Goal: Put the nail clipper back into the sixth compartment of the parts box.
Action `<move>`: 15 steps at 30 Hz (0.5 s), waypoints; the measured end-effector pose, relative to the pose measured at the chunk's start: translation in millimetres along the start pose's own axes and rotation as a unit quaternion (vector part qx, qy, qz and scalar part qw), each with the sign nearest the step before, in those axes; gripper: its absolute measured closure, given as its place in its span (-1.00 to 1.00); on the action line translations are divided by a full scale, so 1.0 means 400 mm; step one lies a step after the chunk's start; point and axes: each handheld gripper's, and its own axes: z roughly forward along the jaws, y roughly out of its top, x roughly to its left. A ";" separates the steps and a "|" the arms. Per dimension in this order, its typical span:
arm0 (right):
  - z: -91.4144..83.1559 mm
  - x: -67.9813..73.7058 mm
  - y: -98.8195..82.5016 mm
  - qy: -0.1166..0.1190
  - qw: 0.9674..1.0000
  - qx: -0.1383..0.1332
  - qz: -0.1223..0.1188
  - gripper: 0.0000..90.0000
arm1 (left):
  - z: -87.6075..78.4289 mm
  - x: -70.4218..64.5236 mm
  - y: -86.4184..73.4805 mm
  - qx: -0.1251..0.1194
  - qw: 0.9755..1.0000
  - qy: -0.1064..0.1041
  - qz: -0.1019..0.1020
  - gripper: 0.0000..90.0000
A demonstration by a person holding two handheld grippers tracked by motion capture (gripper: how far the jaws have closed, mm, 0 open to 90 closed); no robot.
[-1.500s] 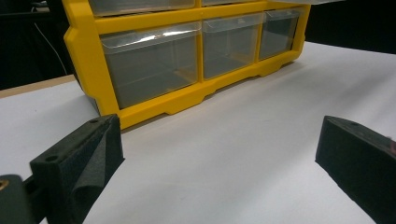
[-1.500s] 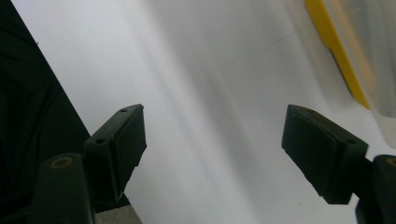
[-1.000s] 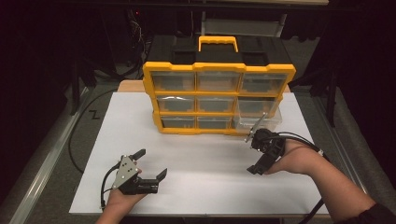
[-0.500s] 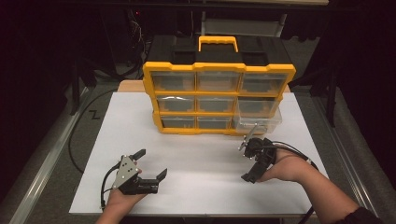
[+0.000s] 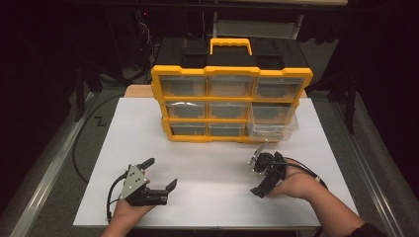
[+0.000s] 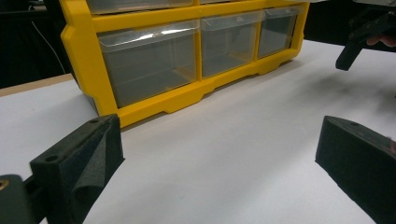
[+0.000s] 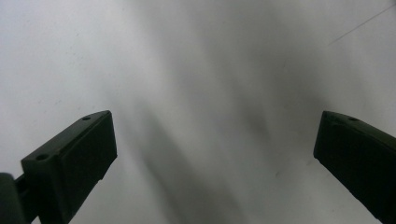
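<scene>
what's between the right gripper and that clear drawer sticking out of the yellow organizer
Nothing: in the high view only bare white table separates the right gripper from the pulled-out drawer.

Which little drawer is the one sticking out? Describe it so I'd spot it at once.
Find the yellow organizer cabinet standing on the white table. Look at its right column, lower part: the clear plastic drawer there is pulled forward past the yellow frame, while its neighbours sit flush.

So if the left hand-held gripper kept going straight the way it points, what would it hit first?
Probably the yellow organizer: the open left hand-held gripper aims across bare white table at its bottom row of clear drawers; depth is hard to judge.
</scene>
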 end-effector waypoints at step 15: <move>0.033 0.006 -0.025 -0.019 0.992 -0.126 0.023 -0.98 | 0.003 0.003 -0.001 0.006 1.000 0.002 -0.002 -0.97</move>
